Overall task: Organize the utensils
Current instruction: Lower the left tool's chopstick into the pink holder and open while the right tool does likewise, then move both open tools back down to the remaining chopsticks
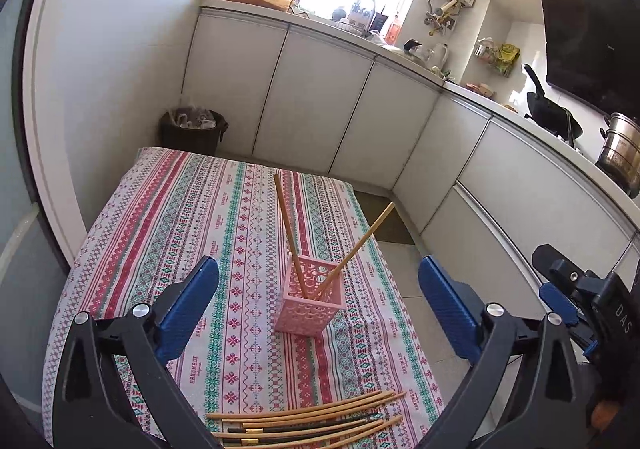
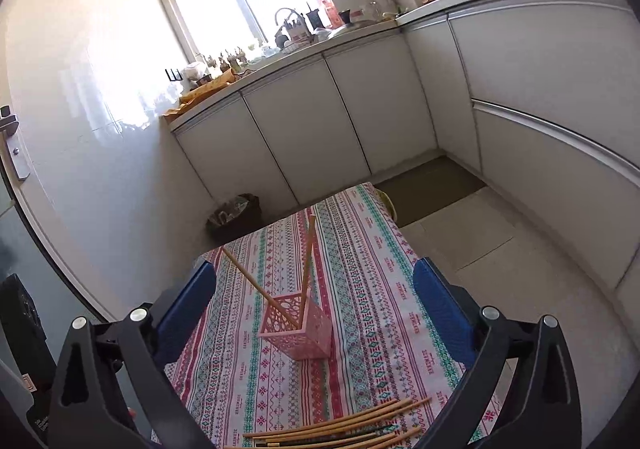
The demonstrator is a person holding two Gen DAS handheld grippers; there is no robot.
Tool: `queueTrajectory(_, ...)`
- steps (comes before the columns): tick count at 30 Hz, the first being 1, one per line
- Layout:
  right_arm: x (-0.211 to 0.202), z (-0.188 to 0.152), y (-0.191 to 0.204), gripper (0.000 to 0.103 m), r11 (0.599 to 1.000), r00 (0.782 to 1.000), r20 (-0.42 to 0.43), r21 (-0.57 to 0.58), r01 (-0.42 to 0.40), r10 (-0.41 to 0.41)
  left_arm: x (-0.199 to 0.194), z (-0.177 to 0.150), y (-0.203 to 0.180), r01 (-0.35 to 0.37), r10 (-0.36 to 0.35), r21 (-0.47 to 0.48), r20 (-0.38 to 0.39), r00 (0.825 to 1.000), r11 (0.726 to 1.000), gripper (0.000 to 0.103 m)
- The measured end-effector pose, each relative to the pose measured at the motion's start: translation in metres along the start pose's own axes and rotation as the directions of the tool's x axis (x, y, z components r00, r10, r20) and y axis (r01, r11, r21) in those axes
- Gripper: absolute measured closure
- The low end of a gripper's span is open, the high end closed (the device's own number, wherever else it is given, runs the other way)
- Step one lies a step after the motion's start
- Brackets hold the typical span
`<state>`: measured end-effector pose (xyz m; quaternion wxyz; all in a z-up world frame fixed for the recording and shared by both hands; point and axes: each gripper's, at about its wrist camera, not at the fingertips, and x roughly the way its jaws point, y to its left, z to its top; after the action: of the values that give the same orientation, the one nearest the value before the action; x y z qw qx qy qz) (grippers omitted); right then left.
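Observation:
A pink perforated square holder (image 1: 310, 299) stands on the patterned tablecloth (image 1: 224, 233) and holds two wooden chopsticks (image 1: 289, 231) that lean apart. It also shows in the right wrist view (image 2: 301, 329). Several loose chopsticks (image 1: 312, 421), wooden and dark, lie in a row at the table's near edge, also in the right wrist view (image 2: 340, 427). My left gripper (image 1: 318, 301) is open and empty above the table, in front of the holder. My right gripper (image 2: 314, 303) is open and empty too; its body shows at the right in the left wrist view (image 1: 580, 289).
White kitchen cabinets (image 1: 320, 101) and a cluttered counter run behind and to the right. A dark waste bin (image 1: 192, 131) stands past the table's far left corner. The tiled floor (image 2: 500, 269) lies to the right of the table.

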<state>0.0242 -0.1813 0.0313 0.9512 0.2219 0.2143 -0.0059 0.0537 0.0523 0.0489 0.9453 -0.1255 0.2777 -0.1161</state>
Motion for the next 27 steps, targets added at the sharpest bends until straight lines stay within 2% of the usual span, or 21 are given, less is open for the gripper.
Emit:
queueTrajectory(7, -0.017, -0.022, -0.011, 0.007, 0.997, 0.996, -0.05, -0.016, 0.071, -0.072, -0.01, -0.021, -0.01, -0.036, 0.04, 0.087, -0.042, 0.998, 0.996, 0.007)
queueTrajectory(11, -0.029, -0.038, -0.027, 0.007, 0.996, 0.992, -0.093, 0.003, 0.09, -0.09, -0.011, -0.036, -0.023, -0.041, 0.054, 0.174, -0.076, 0.996, 0.984, 0.007)
queueTrajectory(15, -0.038, -0.056, -0.049, 0.007, 0.994, 0.983, -0.15, 0.018, 0.112, -0.108, 0.005, -0.052, -0.04, -0.005, 0.063, 0.297, -0.187, 0.98, 0.955, 0.007)
queueTrajectory(19, -0.042, -0.078, -0.079, 0.007, 0.987, 0.966, -0.225, 0.061, 0.148, -0.131, 0.025, -0.071, -0.051, 0.043, 0.089, 0.411, -0.296, 0.951, 0.911, 0.007)
queueTrajectory(22, -0.038, -0.093, -0.11, 0.007, 0.975, 0.946, -0.3, 0.141, 0.174, -0.125, 0.046, -0.083, -0.062, 0.083, 0.127, 0.496, -0.374, 0.919, 0.864, 0.007)
queueTrajectory(24, -0.036, -0.104, -0.129, 0.007, 0.965, 0.934, -0.34, 0.188, 0.185, -0.113, 0.059, -0.091, -0.07, 0.085, 0.173, 0.556, -0.395, 0.902, 0.827, 0.007)
queueTrajectory(25, -0.034, -0.11, -0.136, 0.007, 0.96, 0.928, -0.357, 0.205, 0.189, -0.106, 0.068, -0.094, -0.074, 0.097, 0.19, 0.582, -0.412, 0.891, 0.808, 0.007)
queueTrajectory(27, -0.029, -0.118, -0.151, 0.007, 0.954, 0.917, -0.39, 0.232, 0.192, -0.089, 0.085, -0.099, -0.083, 0.158, 0.195, 0.604, -0.476, 0.858, 0.781, 0.007)
